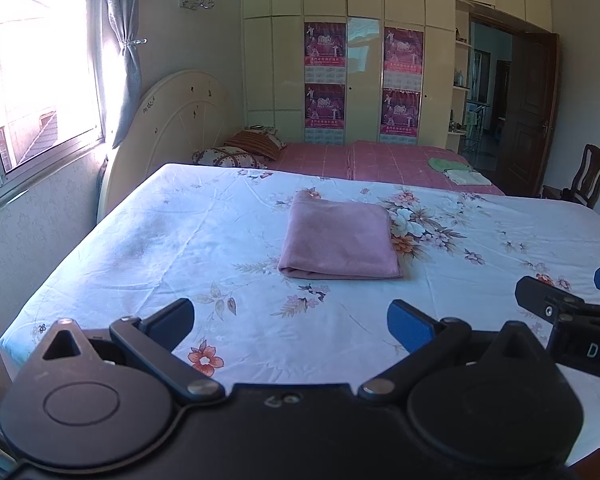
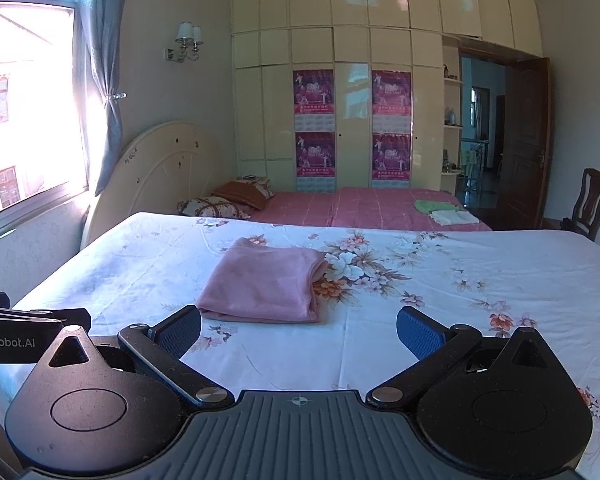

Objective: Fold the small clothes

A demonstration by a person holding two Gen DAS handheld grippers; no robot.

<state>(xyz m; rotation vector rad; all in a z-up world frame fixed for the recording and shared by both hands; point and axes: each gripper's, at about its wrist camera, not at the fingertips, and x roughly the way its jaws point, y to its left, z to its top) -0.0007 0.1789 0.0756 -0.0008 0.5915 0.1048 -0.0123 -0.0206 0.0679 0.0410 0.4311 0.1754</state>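
Both tongs (image 1: 290, 318) (image 2: 299, 330) gape, empty, near folded pink cloth (image 1: 338, 236).

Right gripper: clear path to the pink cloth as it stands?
Probably yes. The right gripper is open and points at the folded pink cloth, with only bare floral sheet between them. The left gripper sits off to the side.

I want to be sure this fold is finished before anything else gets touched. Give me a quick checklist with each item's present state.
1. Pink cloth folded into a compact rectangle: ok.
2. Cloth lying flat on the floral sheet, away from its edges: ok.
3. Left gripper open and empty: ok.
4. Right gripper open and empty: ok.
5. Both grippers clear of the cloth: ok.
6. Hidden layers free of bunching: cannot tell.
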